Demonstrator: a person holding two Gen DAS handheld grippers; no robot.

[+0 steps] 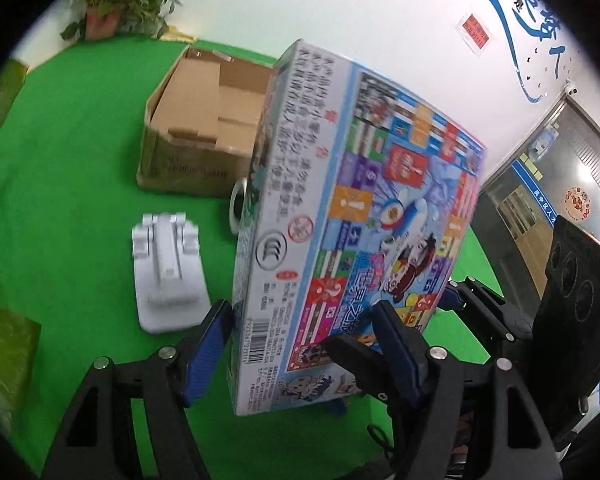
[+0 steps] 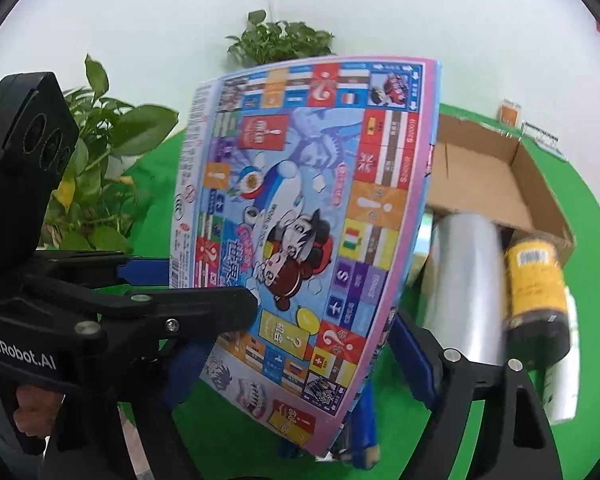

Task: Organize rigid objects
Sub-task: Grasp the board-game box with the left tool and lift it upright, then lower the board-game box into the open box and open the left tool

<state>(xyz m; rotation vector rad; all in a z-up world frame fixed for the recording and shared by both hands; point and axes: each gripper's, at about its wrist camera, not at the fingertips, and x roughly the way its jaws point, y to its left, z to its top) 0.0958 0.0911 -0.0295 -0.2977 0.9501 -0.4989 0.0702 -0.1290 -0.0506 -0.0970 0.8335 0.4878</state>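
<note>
A colourful board-game box (image 1: 352, 220) is held upright above the green table, tilted a little. My left gripper (image 1: 300, 356) is shut on its lower end, one blue pad on each broad face. The box also fills the right wrist view (image 2: 304, 232). My right gripper (image 2: 300, 360) is shut on its lower part, its right finger (image 2: 414, 354) against the pink edge; the left gripper's black body (image 2: 140, 304) grips from the left. An open cardboard box (image 1: 204, 120) stands behind on the table and also shows in the right wrist view (image 2: 500, 184).
A white plastic stand (image 1: 166, 268) and a tape roll (image 1: 236, 206) lie left of the game box. A clear film roll (image 2: 460, 280), a dark jar with a yellow label (image 2: 536, 300) and a white bottle (image 2: 564, 376) lie at the right. Potted plants (image 2: 100, 168) stand behind.
</note>
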